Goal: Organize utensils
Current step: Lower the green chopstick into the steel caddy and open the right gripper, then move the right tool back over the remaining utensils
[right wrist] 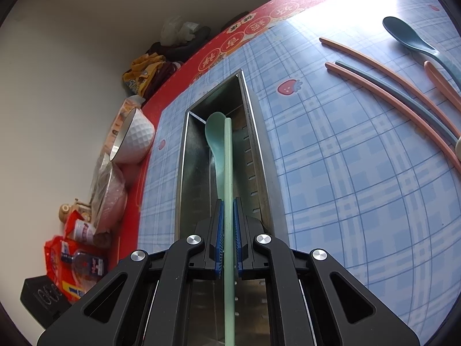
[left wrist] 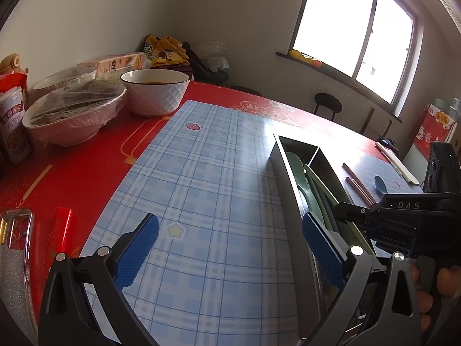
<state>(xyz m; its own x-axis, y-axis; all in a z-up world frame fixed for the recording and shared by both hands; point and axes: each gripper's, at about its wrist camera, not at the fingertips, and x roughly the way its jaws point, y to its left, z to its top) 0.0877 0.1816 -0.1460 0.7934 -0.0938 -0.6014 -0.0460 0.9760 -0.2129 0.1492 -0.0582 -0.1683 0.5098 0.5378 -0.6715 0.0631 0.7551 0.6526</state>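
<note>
A long metal utensil box (right wrist: 196, 158) lies on the blue plaid mat (right wrist: 331, 173), with a green spoon (right wrist: 214, 132) inside it. My right gripper (right wrist: 228, 201) is shut on a pale green chopstick (right wrist: 228, 155) that points along the box, above its inside. On the mat to the right lie pink chopsticks (right wrist: 389, 101), a blue chopstick (right wrist: 403, 98), a blue spoon (right wrist: 403, 34) and a pink handle (right wrist: 440, 80). My left gripper (left wrist: 230, 222) is open and holds nothing. Its right finger (left wrist: 319, 250) overlaps the near end of the box (left wrist: 288, 167). The right gripper (left wrist: 374, 210) shows over the box.
Along the table's left edge stand a white bowl (left wrist: 155, 92), two wrapped bowls (left wrist: 72, 115) and food packets (left wrist: 11, 127). A phone (left wrist: 14, 245) and a red stick (left wrist: 60, 236) lie near me. Beyond the table are a black stool (left wrist: 328, 101) and a window.
</note>
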